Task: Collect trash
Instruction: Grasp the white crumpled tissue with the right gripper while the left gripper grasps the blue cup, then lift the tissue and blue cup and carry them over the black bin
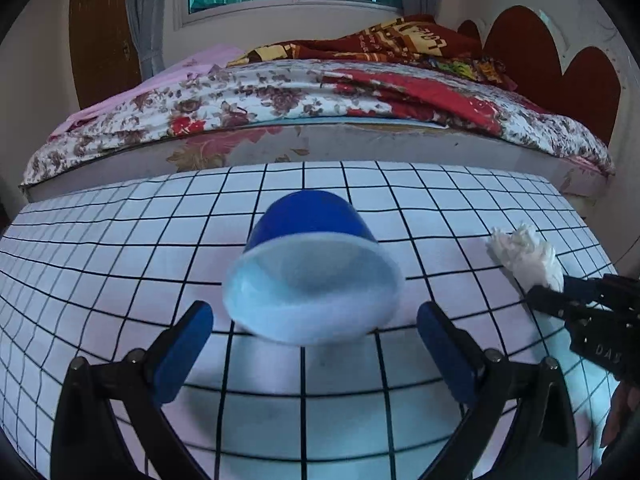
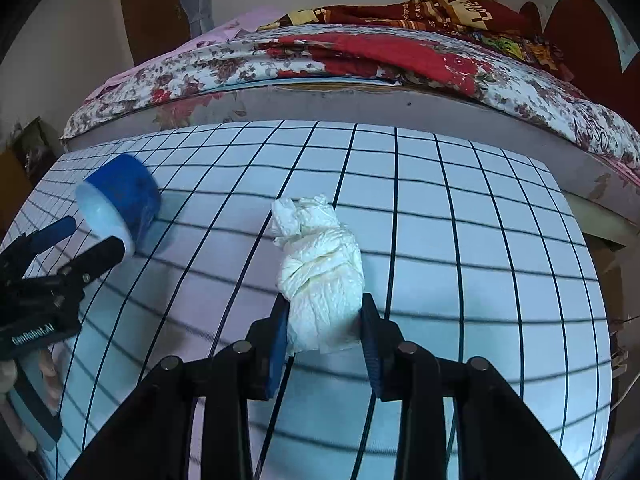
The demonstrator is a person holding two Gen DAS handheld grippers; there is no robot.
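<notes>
A blue cup (image 1: 312, 236) with a pale inside lies on its side on the grid-patterned table (image 1: 120, 280), its mouth toward my left gripper (image 1: 314, 312). That gripper is open, and its blue pads (image 1: 188, 344) stand wide on either side of the cup's rim without touching it. My right gripper (image 2: 325, 304) is shut on a crumpled white paper wad (image 2: 320, 264), pinching its near end while the rest sticks out forward over the table. In the left wrist view the wad (image 1: 524, 252) and right gripper (image 1: 548, 288) appear at the right edge. The right wrist view shows the cup (image 2: 120, 200) and left gripper (image 2: 92, 236) at far left.
A bed (image 1: 280, 92) with floral and red blankets runs right along the table's far edge. A window and a brown door are on the wall behind it. The table's right edge (image 2: 576, 240) drops off near the bed's corner.
</notes>
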